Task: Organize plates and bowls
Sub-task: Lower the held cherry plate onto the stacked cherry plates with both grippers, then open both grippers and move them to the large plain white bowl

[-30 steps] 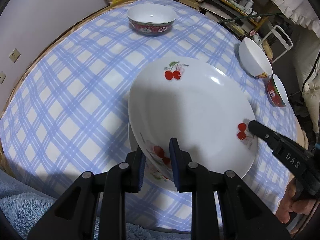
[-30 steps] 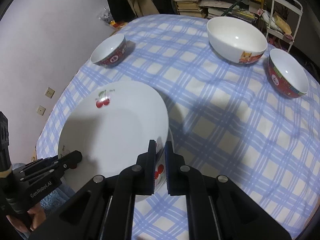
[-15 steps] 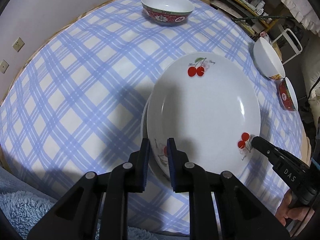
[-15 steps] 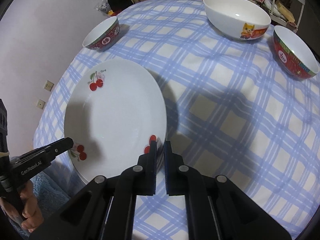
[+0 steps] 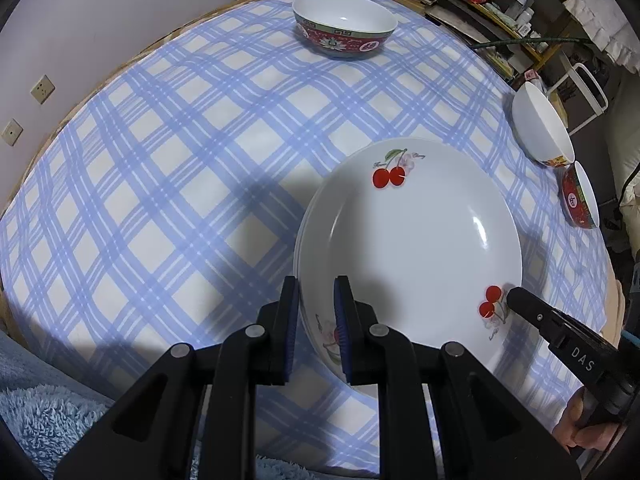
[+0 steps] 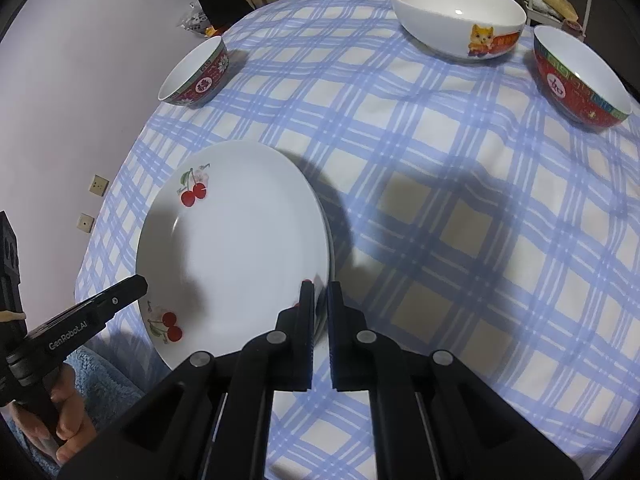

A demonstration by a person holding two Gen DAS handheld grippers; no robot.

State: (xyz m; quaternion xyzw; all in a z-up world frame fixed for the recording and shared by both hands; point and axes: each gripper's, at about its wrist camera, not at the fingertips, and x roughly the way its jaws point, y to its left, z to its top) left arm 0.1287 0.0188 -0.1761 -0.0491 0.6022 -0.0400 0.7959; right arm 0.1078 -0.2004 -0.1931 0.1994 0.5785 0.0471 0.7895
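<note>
Gripping opposite rims, we find the left gripper (image 5: 316, 312) and the right gripper (image 6: 318, 312) both clamped narrow on the cherry plate (image 5: 412, 240), which sits stacked on another plate between them, bowls well beyond.

Left gripper (image 5: 316, 304) angled steeply down over near edge of table (image 5: 168, 168), jaws narrowed around near rim of cherry plate (image 5: 412, 240), one finger each side, pads on it. Right gripper (image 6: 318, 304) likewise steep, jaws pinched tight on same plate's right rim. Bare hand (image 6: 60, 420) wraps left gripper's handle at lower left of right wrist view; fingers (image 5: 580, 428) of other hand grip right handle.
</note>
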